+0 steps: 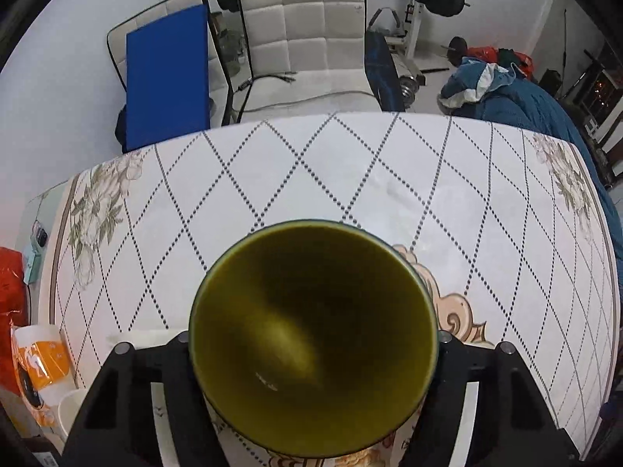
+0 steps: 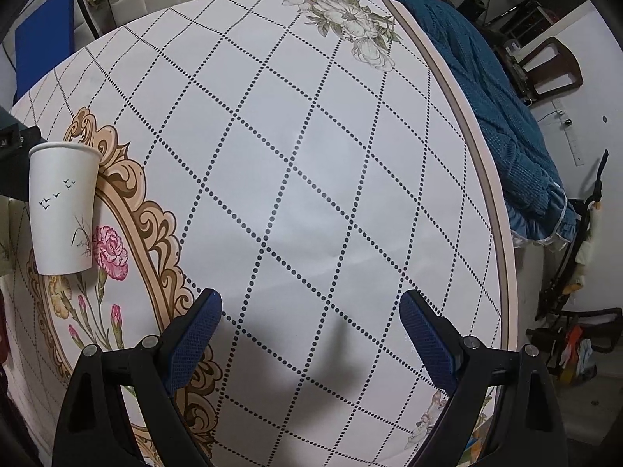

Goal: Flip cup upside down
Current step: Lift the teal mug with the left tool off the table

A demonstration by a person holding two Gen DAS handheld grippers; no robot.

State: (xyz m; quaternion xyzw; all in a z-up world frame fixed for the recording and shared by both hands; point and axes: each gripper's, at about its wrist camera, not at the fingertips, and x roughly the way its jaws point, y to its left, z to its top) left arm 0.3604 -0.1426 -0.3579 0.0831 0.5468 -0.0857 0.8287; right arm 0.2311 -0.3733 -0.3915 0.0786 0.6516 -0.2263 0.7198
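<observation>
A paper cup [image 1: 311, 342] fills the lower middle of the left wrist view, its mouth turned toward the camera so I look into its greenish inside. My left gripper [image 1: 311, 350] is shut on the cup, one jaw on each side; the fingertips are hidden by it. In the right wrist view the same cup [image 2: 62, 210] is white with small birds and grass printed on it, held at the far left with its mouth up, the left gripper dark behind it. My right gripper [image 2: 310, 311] is open and empty over the tablecloth [image 2: 311, 155].
The round table has a white cloth with dotted diamonds and flower prints. White chairs [image 1: 307, 39] and a blue board [image 1: 167, 78] stand behind it. A blue quilt [image 2: 498, 116] lies off the right edge. Orange packaging [image 1: 35, 362] sits at the left.
</observation>
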